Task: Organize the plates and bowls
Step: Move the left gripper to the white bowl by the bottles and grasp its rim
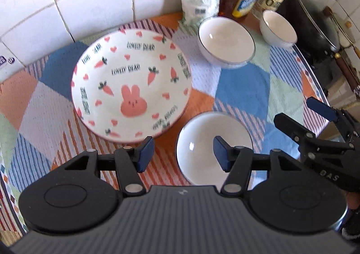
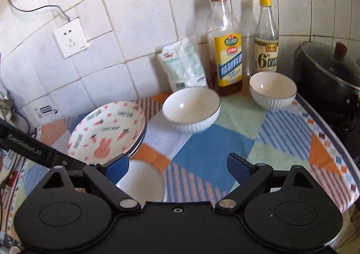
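A rabbit-and-carrot plate [image 1: 130,85] lies on the patchwork cloth; in the right wrist view the plate [image 2: 108,128] tops a short stack. A white bowl [image 1: 213,148] sits just right of it, below my left gripper [image 1: 183,152], which is open with nothing pressed between its pads. Two more white bowls [image 1: 226,40] [image 1: 279,27] stand further back. My right gripper [image 2: 178,166] is open and empty above the cloth, with the near bowl [image 2: 141,182] under its left finger. In the left wrist view the right gripper [image 1: 303,116] shows at the right edge.
Against the tiled wall stand a yellow-labelled bottle [image 2: 226,51], a clear vinegar bottle [image 2: 266,38] and a white bag [image 2: 184,63]. A black lidded pot [image 2: 328,74] sits at the right. A wall socket [image 2: 70,37] is at the left. The table edge [image 2: 337,132] curves round on the right.
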`<state>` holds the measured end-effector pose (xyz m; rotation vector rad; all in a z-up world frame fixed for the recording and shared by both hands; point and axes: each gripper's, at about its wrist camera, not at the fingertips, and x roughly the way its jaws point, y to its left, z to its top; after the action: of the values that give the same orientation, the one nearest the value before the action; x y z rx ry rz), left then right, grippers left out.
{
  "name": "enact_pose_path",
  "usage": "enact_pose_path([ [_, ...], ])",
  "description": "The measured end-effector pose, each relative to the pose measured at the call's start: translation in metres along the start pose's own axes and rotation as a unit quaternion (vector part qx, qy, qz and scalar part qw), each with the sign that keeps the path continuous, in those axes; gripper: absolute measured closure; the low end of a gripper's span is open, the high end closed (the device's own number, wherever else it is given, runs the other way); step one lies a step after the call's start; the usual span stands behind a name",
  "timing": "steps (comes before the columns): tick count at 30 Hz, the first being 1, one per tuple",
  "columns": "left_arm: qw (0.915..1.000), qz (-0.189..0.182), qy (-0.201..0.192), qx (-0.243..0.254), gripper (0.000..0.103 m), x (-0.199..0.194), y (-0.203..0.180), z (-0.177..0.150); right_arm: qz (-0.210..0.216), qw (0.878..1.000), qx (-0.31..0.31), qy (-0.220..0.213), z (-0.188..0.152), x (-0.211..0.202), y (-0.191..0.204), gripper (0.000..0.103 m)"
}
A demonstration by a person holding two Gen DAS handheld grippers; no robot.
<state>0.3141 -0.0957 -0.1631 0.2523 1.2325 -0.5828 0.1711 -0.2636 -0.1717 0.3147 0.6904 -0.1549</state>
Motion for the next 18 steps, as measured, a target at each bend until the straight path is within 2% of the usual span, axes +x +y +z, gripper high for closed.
enact_pose_path([
  [3,0.9999,0.001,-0.013,-0.001,0.046,-0.002,-0.004,0.016,-0.002,1.000,-0.001,0.002,0.014,0.012,-0.007,0.013],
  [7,0.9990,-0.005,-0.032,-0.031,0.046,0.003,-0.008,0.040,0.010,1.000,0.012,-0.002,0.031,0.026,-0.018,0.013],
  [9,0.9980,-0.001,-0.056,-0.031,0.046,0.006,-0.017,0.051,0.011,1.000,0.027,0.001,0.036,0.037,-0.025,0.013],
  [14,0.9966,-0.011,-0.068,-0.046,0.046,0.035,-0.027,0.078,0.017,0.995,0.091,0.030,0.038,0.076,-0.054,0.018],
  [18,0.9962,-0.013,-0.074,-0.045,0.050,0.059,-0.028,0.098,0.037,0.994,0.098,0.037,0.050,0.105,-0.077,0.024],
])
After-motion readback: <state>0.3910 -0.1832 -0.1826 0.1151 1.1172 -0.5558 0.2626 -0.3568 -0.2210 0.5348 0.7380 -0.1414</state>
